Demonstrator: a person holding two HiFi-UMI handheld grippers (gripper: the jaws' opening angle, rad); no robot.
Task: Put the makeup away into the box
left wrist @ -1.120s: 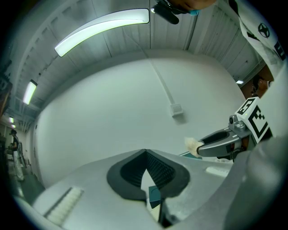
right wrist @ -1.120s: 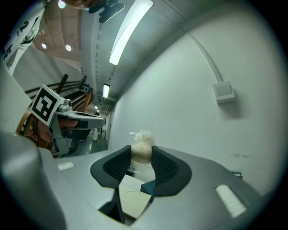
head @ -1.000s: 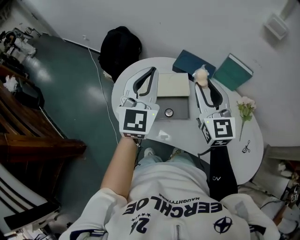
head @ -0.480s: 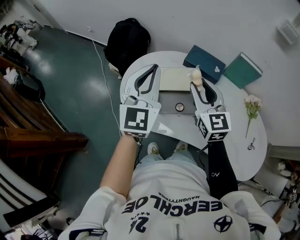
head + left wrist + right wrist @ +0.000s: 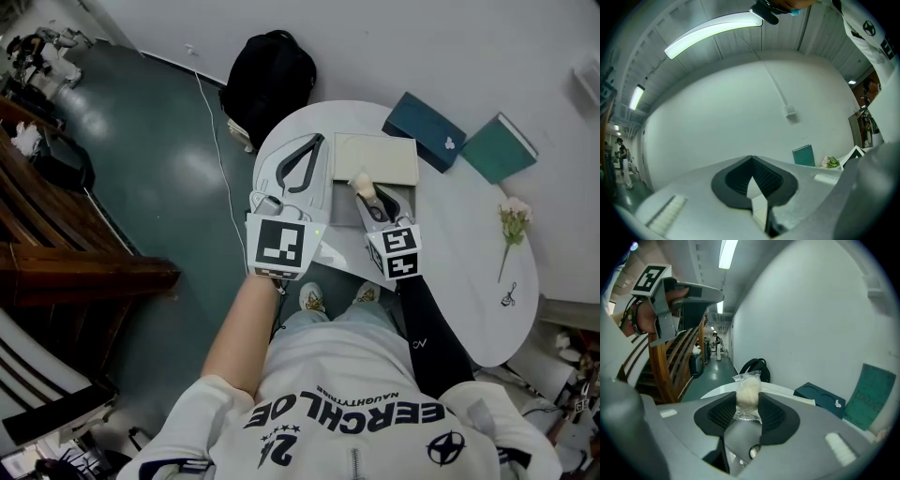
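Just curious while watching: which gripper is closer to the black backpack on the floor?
Left. The left gripper reaches the edge of the table nearest the backpack. The right gripper, holding a wrapped puff, sits farther away, by the open box.

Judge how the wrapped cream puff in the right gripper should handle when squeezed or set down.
The wrapped puff looks soft and light, so the right gripper probably squashes rather than cracks it. Its glossy clear wrapper could slip. Its rounded shape might roll when released.
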